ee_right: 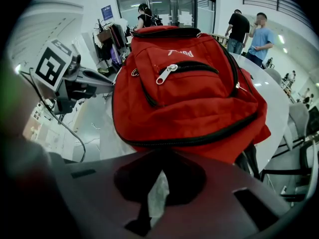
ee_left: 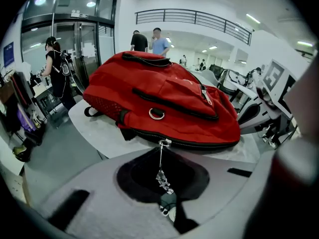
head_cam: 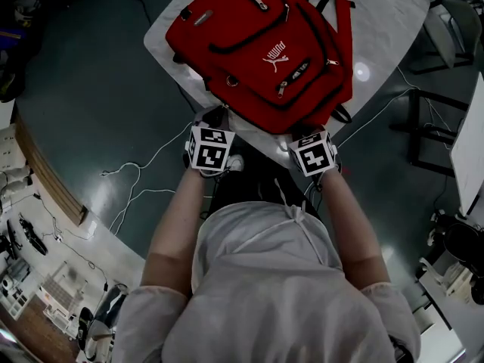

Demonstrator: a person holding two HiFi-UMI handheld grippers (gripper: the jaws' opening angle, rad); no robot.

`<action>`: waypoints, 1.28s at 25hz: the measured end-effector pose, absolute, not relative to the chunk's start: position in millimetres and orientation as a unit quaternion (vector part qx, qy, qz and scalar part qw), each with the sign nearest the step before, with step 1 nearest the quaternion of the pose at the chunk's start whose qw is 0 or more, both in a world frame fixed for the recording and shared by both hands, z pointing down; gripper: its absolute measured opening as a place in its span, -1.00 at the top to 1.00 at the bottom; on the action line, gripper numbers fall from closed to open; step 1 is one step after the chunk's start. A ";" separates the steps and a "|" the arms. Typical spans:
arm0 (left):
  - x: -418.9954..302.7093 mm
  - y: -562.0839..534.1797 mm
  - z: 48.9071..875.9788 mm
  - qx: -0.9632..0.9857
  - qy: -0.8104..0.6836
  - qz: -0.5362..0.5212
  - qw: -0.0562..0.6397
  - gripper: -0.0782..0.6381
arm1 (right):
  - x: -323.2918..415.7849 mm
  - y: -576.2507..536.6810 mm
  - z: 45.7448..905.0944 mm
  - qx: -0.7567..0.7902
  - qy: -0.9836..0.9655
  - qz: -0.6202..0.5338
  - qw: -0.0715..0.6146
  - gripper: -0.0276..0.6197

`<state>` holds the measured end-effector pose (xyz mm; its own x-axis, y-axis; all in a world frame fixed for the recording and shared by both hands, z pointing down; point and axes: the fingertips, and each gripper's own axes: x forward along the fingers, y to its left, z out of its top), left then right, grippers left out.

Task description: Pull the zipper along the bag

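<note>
A red backpack (head_cam: 265, 48) lies on a round pale table (head_cam: 378, 13). Both grippers sit at the bag's near edge. My left gripper (head_cam: 217, 121) is shut on the metal zipper pull (ee_left: 162, 171). That pull hangs from the slider (ee_left: 164, 143) on the black zipper track along the bag's lower seam and runs down between the closed jaws (ee_left: 166, 195). At the same seam further right, my right gripper (head_cam: 306, 134) has its jaws (ee_right: 149, 203) closed round a black strip of the bag (ee_right: 158, 166). A second zipper pull (ee_right: 166, 74) shows on the front pocket.
A white cable (head_cam: 136, 180) trails over the dark floor on the left. Chairs (head_cam: 446, 21) and a black frame (head_cam: 423, 131) stand to the right of the table. People (ee_left: 159, 40) stand far behind the bag. The table's near rim (ee_left: 99, 138) lies just under the bag.
</note>
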<state>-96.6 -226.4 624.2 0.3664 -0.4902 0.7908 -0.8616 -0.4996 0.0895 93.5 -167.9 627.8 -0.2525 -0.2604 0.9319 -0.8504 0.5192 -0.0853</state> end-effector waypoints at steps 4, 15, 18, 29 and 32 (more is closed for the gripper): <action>-105.6 -237.1 624.2 0.783 -0.438 0.362 0.252 0.71 | 94.0 -169.8 628.1 0.384 -0.720 0.306 0.490 0.83; -127.1 -259.7 626.1 0.786 -0.433 0.376 0.232 0.71 | 94.3 -170.4 628.5 0.392 -0.702 0.318 0.502 0.83; -131.2 -264.1 629.2 0.786 -0.428 0.386 0.224 0.71 | 94.4 -170.8 628.4 0.400 -0.700 0.319 0.498 0.83; -135.6 -268.2 633.3 0.779 -0.447 0.378 0.224 0.70 | 95.2 -170.4 628.6 0.424 -0.700 0.321 0.478 0.83; -136.6 -266.8 632.7 0.776 -0.463 0.360 0.234 0.64 | 95.3 -170.8 629.7 0.429 -0.702 0.325 0.467 0.83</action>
